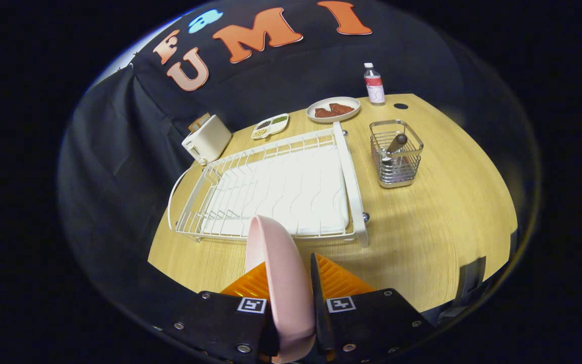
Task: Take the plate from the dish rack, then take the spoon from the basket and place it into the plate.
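On the table (437, 212), the hand-held gripper (291, 283) clamps the pink plate (281, 273) on edge, pointing far; the spoon (396, 144) leans in its basket (396, 154).

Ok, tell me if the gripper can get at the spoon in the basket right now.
Probably not yet. The gripper is shut on the pink plate, so its fingers are full. The spoon stands upright in the basket, beyond the fingers, with bare table between.

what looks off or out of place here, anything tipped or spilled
Nothing stands out. The pink plate is on edge because the tool is clamped on it, above the table. The dish rack sits flat. The spoon leans in the upright basket. No spills.
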`<state>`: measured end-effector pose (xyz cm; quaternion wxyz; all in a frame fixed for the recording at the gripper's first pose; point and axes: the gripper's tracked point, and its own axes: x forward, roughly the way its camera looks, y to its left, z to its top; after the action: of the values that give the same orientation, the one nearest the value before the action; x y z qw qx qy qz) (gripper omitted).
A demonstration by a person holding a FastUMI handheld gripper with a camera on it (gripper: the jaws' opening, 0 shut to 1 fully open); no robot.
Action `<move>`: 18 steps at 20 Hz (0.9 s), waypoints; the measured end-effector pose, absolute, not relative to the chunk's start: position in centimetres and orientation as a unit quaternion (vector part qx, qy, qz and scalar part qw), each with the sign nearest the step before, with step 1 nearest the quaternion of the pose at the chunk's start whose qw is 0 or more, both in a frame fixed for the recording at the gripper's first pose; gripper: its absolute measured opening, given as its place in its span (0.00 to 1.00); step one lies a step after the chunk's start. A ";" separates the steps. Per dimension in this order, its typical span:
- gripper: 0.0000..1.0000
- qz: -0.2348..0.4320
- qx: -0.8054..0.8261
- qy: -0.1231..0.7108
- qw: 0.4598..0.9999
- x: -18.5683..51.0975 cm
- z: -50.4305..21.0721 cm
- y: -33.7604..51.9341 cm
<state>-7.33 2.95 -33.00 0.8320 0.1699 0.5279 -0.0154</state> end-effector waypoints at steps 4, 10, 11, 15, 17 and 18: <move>0.29 -0.007 0.169 0.532 0.830 -7.9 -35.2 3.3; 0.29 -0.007 0.239 0.538 0.808 -8.2 -37.6 4.2; 0.29 -0.014 0.243 0.542 0.804 -8.4 -38.4 4.0; 0.37 -0.056 0.228 0.544 0.805 -8.3 -40.1 1.6; 0.42 -0.076 0.208 0.538 0.813 -8.0 -40.2 0.2; 0.46 -0.078 0.204 0.535 0.816 -7.8 -40.1 0.0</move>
<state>-7.83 -0.01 -40.12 0.8164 0.2041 0.5346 -0.0779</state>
